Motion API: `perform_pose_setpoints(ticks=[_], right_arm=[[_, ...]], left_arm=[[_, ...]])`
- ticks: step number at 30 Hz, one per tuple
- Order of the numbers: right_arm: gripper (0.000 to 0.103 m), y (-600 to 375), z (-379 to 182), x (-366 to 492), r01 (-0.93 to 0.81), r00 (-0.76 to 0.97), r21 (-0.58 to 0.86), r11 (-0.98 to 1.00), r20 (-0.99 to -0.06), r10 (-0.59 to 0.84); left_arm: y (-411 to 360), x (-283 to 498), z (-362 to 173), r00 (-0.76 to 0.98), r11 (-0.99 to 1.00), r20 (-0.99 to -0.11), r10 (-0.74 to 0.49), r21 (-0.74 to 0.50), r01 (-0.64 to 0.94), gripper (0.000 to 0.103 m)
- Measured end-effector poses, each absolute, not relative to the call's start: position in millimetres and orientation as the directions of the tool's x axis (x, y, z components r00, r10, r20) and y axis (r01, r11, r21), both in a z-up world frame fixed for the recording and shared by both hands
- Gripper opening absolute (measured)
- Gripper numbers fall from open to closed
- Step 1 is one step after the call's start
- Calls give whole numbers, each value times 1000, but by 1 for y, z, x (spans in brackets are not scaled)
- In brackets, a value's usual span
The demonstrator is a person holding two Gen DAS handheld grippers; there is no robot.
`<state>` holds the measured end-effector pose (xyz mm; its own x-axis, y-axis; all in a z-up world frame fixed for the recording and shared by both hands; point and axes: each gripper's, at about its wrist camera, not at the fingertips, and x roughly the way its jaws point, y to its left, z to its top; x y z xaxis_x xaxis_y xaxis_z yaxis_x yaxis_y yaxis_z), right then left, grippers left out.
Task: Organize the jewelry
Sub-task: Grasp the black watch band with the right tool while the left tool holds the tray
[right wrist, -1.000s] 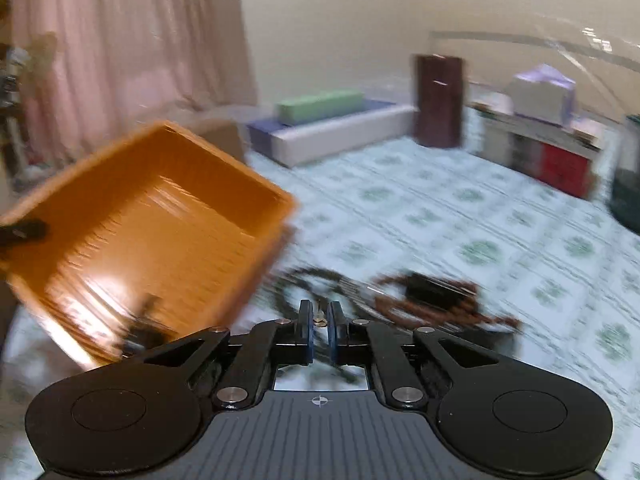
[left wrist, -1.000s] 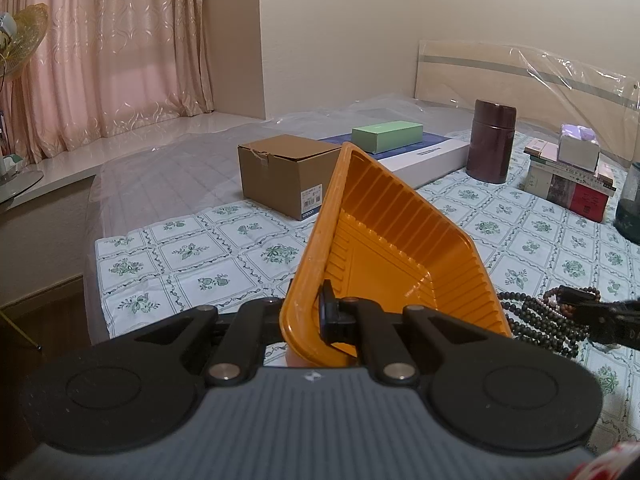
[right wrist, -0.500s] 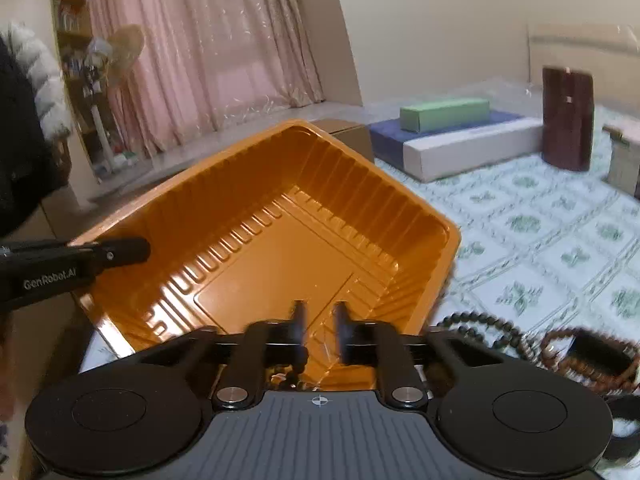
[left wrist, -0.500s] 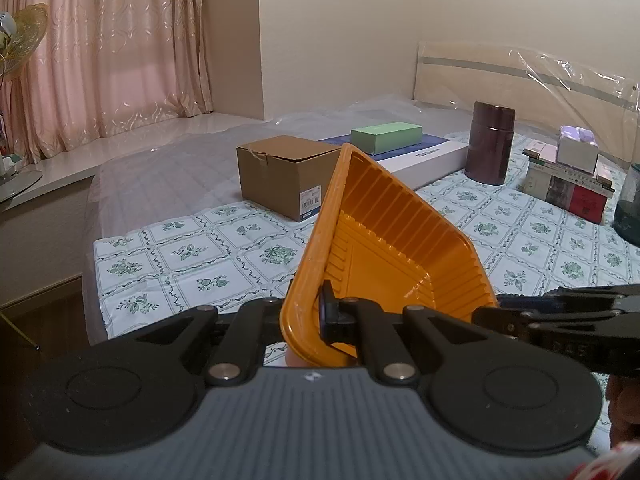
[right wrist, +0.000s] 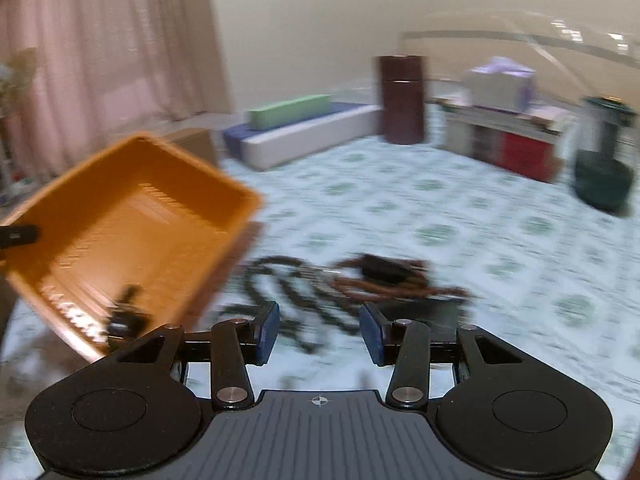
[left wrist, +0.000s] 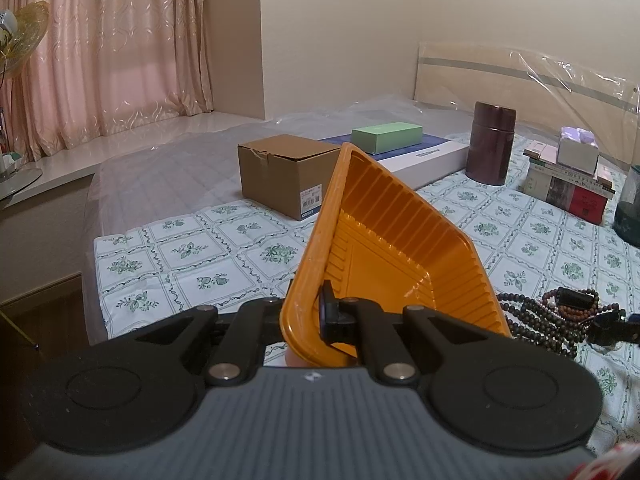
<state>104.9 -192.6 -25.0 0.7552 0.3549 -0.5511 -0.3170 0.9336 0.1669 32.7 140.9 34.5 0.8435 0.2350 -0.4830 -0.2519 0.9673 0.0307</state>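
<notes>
My left gripper (left wrist: 316, 312) is shut on the near rim of an orange plastic tray (left wrist: 384, 248) and holds it tilted above the bed. In the blurred right wrist view the tray (right wrist: 132, 216) is at the left, with a small dark piece (right wrist: 124, 312) lying in its low corner. My right gripper (right wrist: 318, 330) hangs over the patterned cloth, its jaws opening with nothing between the pads. Just beyond its fingertips lie dark bead strings (right wrist: 288, 292) and reddish-brown bead strings (right wrist: 400, 284). The bead strings (left wrist: 532, 320) also show right of the tray.
On the bed behind stand a cardboard box (left wrist: 284, 176), a green box (left wrist: 386, 138) on a long white box, a brown canister (left wrist: 492, 148) and a stack of books (left wrist: 568, 184). A dark green vessel (right wrist: 604, 168) stands far right. The bed's edge drops off at the left.
Half a second ago my right gripper was over the tray with its jaws barely apart. It has swung back right over the beads and its jaws stand wider. The left gripper and tray have not moved.
</notes>
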Motion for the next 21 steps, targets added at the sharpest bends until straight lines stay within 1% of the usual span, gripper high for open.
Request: perform_pose_setpoints(ticks=[2,5,6,7,8,9,16,21], right_arm=[[45,-206,-29,111,-267,761,159,950,-570,310],[46,-221,-32,119,-224,761,168,960,-586,280],[56,-222,-34,123,-219,758,163,962,-592,273],[72,-223,-36,124,-221,754,164,961,-596,275],[76,-223,-37,126,-225,752,165,960,-597,279],[78,-221,-39,128,-234,748,158,959,-600,282],[78,-196,-55,145,-277,728,72,958,-635,258],[78,-187,-62,150,-263,738,29,964,-637,221]], left_arm=[[141,33,34,843,967,-483,235,31,-252,7],[141,32,34,843,967,-483,236,33,-252,7],[141,32,34,843,967,-483,237,33,-253,7],[141,32,34,843,967,-483,237,34,-252,7],[141,32,34,843,967,-483,237,35,-252,7],[141,32,34,842,967,-484,237,36,-252,7],[141,33,34,841,967,-485,239,39,-252,7],[141,34,34,840,966,-485,241,42,-253,7]])
